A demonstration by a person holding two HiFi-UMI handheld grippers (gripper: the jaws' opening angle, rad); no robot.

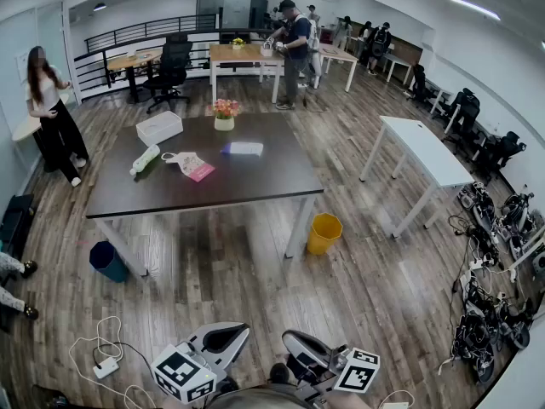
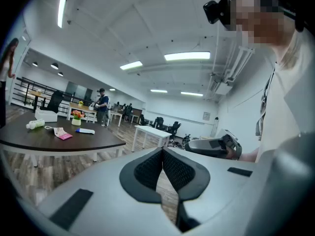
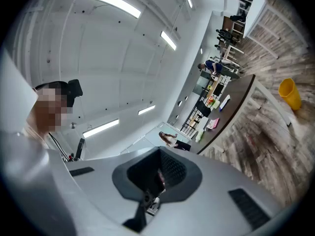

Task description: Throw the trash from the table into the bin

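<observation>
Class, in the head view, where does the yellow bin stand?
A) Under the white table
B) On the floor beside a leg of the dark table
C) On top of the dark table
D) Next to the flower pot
B: the yellow bin stands on the wooden floor, right by the near corner leg of the dark table.

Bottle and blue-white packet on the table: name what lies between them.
A pink-and-white wrapper lies between the bottle and the blue-white packet; the head view shows it.

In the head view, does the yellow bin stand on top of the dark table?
No, the yellow plastic bin stands on the wooden floor, beside the dark brown rectangular table.
</observation>
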